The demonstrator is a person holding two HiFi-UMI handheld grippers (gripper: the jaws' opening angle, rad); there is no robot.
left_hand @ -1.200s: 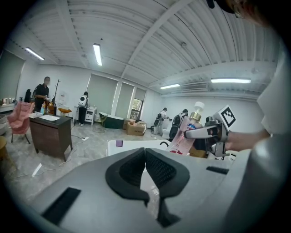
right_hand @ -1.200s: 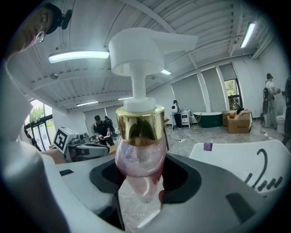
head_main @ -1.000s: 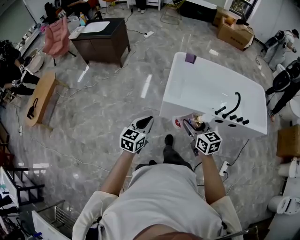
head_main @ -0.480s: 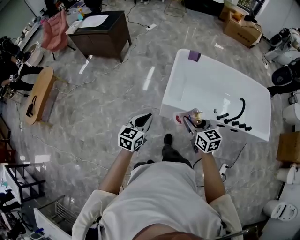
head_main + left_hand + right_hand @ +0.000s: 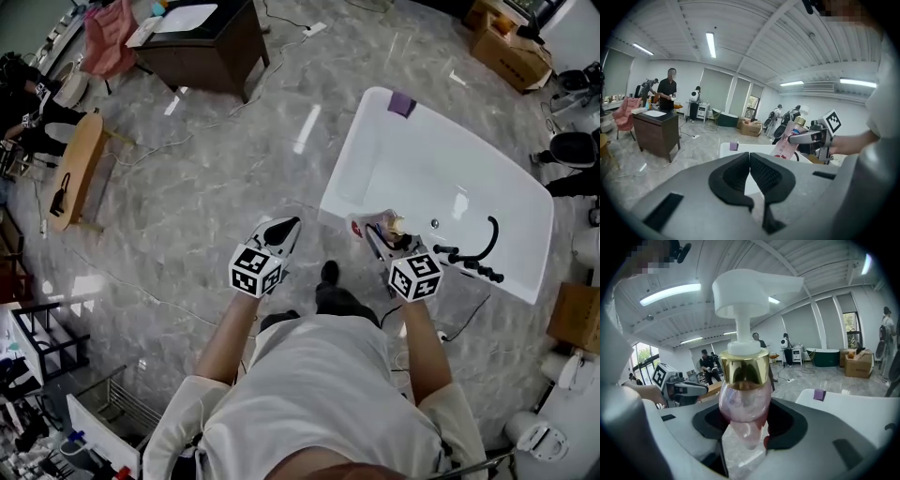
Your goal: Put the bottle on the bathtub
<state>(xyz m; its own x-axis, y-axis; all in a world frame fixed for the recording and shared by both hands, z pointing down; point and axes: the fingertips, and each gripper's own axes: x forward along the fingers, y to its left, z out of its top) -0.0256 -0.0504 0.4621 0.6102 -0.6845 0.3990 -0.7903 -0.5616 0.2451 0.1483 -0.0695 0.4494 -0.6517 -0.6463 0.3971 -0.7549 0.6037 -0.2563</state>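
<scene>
The right gripper (image 5: 745, 427) is pinching the pink bottle (image 5: 744, 397) low on its round body, with one dark pad on each side. The white pump top is sticking up above the jaws. Seen from the left gripper view, the bottle is leaning a bit, with its gold collar higher than its bottom end.

The left gripper (image 5: 750, 161) is holding nothing. Its two jaws are pressed together at the tips. It is hanging over the gray floor (image 5: 187, 206), to the left of the white bathtub (image 5: 412, 141).

In the head view the bottle is sitting in the air right at the near edge of the bathtub, close to its near left corner. The flat ledge with the black tap (image 5: 480, 246) is lying just to the right of it. So the right hand is the near one, and the tub edge is right below and a little ahead. I think the bottle needs tipping up straight first, so its bottom is facing the ledge.
</scene>
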